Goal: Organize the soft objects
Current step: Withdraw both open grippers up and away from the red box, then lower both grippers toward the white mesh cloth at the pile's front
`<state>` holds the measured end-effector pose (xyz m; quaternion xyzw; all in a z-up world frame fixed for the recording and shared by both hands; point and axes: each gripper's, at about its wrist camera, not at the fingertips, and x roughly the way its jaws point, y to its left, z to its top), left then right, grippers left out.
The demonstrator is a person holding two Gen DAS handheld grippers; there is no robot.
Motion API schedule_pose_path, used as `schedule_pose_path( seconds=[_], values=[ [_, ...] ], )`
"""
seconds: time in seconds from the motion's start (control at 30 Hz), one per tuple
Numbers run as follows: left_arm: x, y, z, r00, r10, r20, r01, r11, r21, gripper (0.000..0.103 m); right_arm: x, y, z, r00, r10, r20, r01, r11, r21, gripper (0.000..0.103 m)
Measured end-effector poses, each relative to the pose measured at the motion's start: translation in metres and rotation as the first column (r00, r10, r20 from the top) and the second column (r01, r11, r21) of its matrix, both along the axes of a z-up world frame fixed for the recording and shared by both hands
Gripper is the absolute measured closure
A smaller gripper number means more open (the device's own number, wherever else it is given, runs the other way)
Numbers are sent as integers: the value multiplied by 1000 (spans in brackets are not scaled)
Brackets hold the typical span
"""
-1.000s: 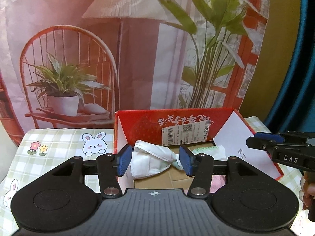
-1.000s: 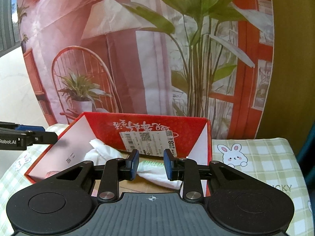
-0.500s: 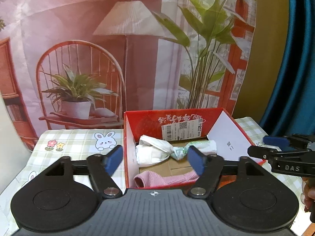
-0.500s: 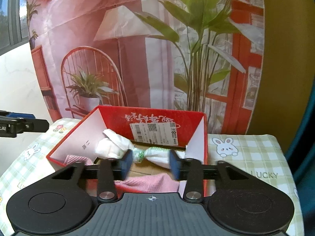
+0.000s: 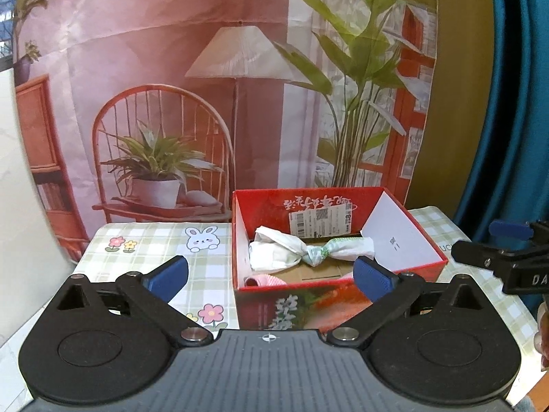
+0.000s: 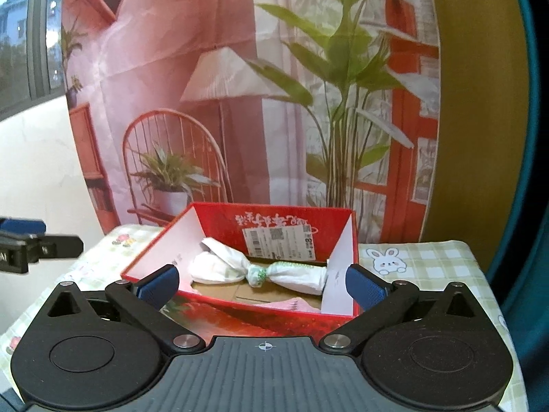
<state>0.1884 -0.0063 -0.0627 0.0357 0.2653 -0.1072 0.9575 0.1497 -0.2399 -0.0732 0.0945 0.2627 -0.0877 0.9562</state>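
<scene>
My left gripper [image 5: 270, 274] and my right gripper [image 6: 262, 285] have just been opening; both stand wide with nothing between the pads. Beyond them, the knotted white cloth [image 5: 308, 250] lies inside the red box [image 6: 260, 319], above a pink cloth [image 5: 266, 281]. The box stands on the checked tablecloth [image 5: 154, 240].

Red box [image 5: 302, 304] with white inner flaps, white-and-green knotted cloth [image 5: 308, 250], pink cloth [image 5: 266, 279], green-checked bunny-print tablecloth [image 5: 154, 243]

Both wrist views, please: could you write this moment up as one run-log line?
left gripper: jaws just opened, empty | right gripper: jaws just opened, empty | knotted white cloth: in red box | pink cloth: beneath
</scene>
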Motion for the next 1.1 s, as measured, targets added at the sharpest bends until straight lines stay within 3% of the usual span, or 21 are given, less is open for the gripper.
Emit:
schedule_pose_path(
  seconds=[0.23, 0.37, 1.1],
  values=[
    [-38, -3, -7, 999, -21, 46, 19, 999, 39, 0, -30, 15, 6, 999, 4, 51, -4, 1000, -1, 0],
    [-54, -3, -17, 999, -32, 33, 31, 999, 31, 0, -48, 25, 3, 998, -10, 66, 10, 1000, -1, 0],
    [-102, 10, -77, 998, -43, -52, 41, 998, -38, 0, -124, 79, -69, 999, -39, -21, 38, 998, -46, 0]
  ],
)
